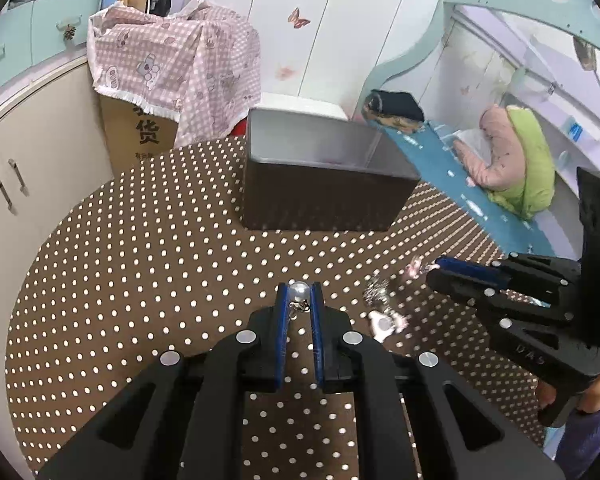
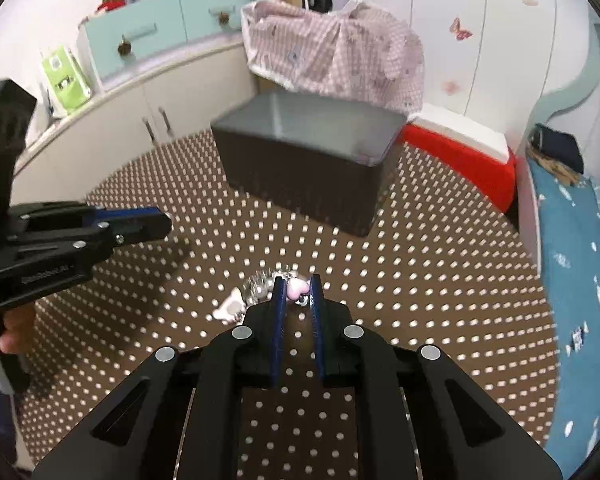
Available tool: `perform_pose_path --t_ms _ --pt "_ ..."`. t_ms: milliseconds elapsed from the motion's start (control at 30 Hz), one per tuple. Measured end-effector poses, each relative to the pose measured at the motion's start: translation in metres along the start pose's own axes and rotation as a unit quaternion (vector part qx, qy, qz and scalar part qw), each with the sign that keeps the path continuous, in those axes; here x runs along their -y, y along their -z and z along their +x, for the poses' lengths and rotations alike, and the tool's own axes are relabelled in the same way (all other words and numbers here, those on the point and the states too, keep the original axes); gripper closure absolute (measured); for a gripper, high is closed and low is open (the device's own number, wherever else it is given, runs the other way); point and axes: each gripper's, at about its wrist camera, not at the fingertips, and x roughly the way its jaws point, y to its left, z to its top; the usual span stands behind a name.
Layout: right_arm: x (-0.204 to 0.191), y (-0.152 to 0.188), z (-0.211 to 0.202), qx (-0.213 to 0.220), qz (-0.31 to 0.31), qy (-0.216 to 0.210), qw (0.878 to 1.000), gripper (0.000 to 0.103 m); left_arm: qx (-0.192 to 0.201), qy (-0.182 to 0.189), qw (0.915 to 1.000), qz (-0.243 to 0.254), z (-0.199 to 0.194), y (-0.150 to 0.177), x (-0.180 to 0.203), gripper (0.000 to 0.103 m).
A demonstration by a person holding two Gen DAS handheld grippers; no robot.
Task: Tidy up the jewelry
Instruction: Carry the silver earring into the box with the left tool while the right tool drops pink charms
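Note:
My left gripper point(image 1: 299, 292) is shut on a pearl earring point(image 1: 300, 291), held above the brown dotted table point(image 1: 140, 280). My right gripper point(image 2: 297, 288) is shut on a pink heart charm point(image 2: 297, 288); it also shows in the left wrist view point(image 1: 436, 268). More silver jewelry point(image 1: 380, 308) lies on the table between the grippers and also shows in the right wrist view point(image 2: 256, 292). A dark open box point(image 1: 324, 172) with a grey lining stands at the far side of the table, beyond both grippers, and shows in the right wrist view point(image 2: 308, 160) too.
A pink checked cloth point(image 1: 172, 64) covers a cardboard box behind the table. White cabinets point(image 1: 16, 176) stand on the left. A bed with a blue sheet point(image 1: 460, 184) lies on the right. A red and white box point(image 2: 460, 152) sits beyond the table.

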Motion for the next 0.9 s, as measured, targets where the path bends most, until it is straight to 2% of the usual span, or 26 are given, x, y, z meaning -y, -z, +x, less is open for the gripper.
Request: perform_pose_path --t_ms 300,433,667,900 --pt "-0.006 -0.024 -0.044 0.042 -0.009 0.007 0.999 0.091 0.027 0.029 0.9992 0.006 -0.028 -0.026 0.007 0.094" --pt "-0.006 -0.037 -0.053 0.055 -0.010 0.011 0.998 0.091 0.039 0.044 0.9982 0.014 -0.037 -0.049 0.012 0.094" --pt "0.007 -0.071 -0.050 0.074 0.004 0.011 0.997 0.091 0.043 0.054 0.9973 0.023 -0.033 -0.090 0.016 0.094" --pt "0.022 -0.101 -0.023 0.068 0.015 0.012 0.997 0.091 0.017 0.065 0.9975 0.022 0.002 -0.122 0.016 0.094"
